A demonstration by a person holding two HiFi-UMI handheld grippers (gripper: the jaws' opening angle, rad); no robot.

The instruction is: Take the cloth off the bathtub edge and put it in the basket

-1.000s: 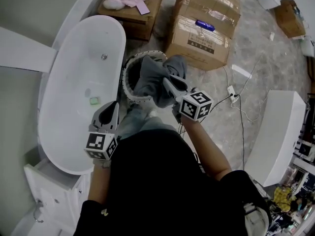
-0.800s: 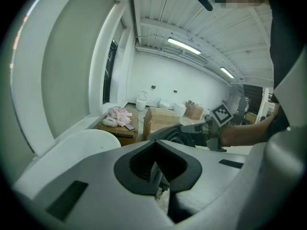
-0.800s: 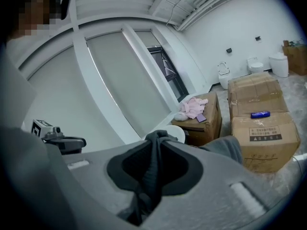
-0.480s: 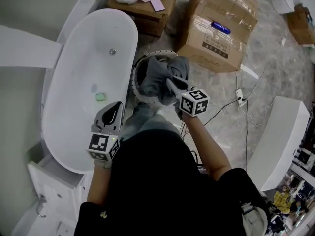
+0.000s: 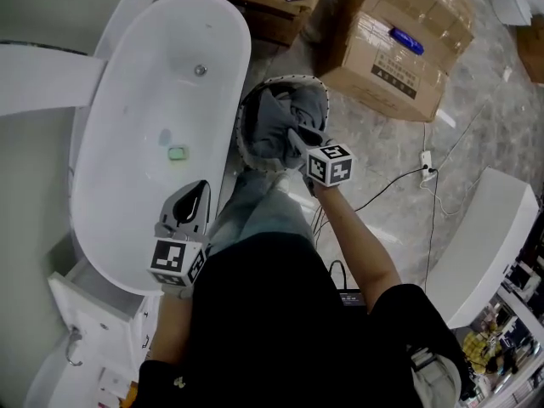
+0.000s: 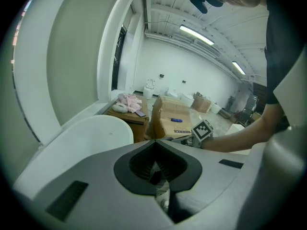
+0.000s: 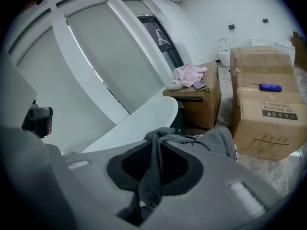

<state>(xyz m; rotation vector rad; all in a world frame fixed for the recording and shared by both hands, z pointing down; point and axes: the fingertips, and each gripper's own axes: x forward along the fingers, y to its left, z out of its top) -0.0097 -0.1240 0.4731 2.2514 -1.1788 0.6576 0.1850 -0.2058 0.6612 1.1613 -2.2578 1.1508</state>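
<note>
The grey cloth (image 5: 274, 127) hangs bunched inside the round light basket (image 5: 244, 150), which stands on the floor beside the white bathtub (image 5: 127, 83). My right gripper (image 5: 297, 141) is over the basket and shut on a fold of the cloth (image 7: 154, 176), which runs between its jaws. My left gripper (image 5: 192, 201) hovers by the bathtub's near right edge, its jaws together with nothing in them. In the left gripper view the jaws (image 6: 156, 166) meet, and the bathtub (image 6: 91, 133) lies to the left.
A large cardboard box (image 5: 399, 45) stands on the floor behind the basket, and a second box (image 5: 272, 2) with pink fabric lies further back. A small green item (image 5: 177, 152) sits in the tub. A cable (image 5: 429, 194) trails over the floor to the right.
My right gripper has carried the cloth lower and further into the basket. The head view has shifted so the tub and basket lie higher. The left gripper has hardly moved.
</note>
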